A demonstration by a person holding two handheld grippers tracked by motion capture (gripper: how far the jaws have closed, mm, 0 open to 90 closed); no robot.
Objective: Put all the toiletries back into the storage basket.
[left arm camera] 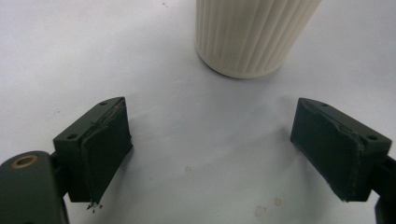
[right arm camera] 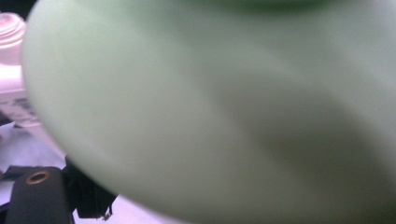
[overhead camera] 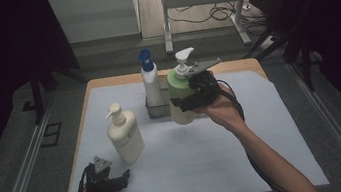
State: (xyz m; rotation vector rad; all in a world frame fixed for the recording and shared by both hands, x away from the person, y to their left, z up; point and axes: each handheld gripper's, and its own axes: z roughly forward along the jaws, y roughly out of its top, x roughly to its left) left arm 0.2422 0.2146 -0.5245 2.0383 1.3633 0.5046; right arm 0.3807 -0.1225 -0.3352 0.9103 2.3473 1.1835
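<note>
Now the green pump bottle (overhead camera: 180,96) is in the right gripper's (overhead camera: 193,94) clamp near the table's far edge.

Left to right: the left gripper (overhead camera: 111,179) rests by the near left corner, jaws spread wide with nothing between them, pointing at the ribbed base of the cream pump bottle (overhead camera: 125,134) just beyond. A blue-capped bottle (overhead camera: 151,82) stands in a small grey holder (overhead camera: 158,109) toward the far edge. Just beside it, the green bottle appears lifted or tipped slightly, its base above the white table cover (overhead camera: 207,156). Judging by this, the grasp is done; where the bottle goes remains open, and the cream bottle looks untouched.
</note>
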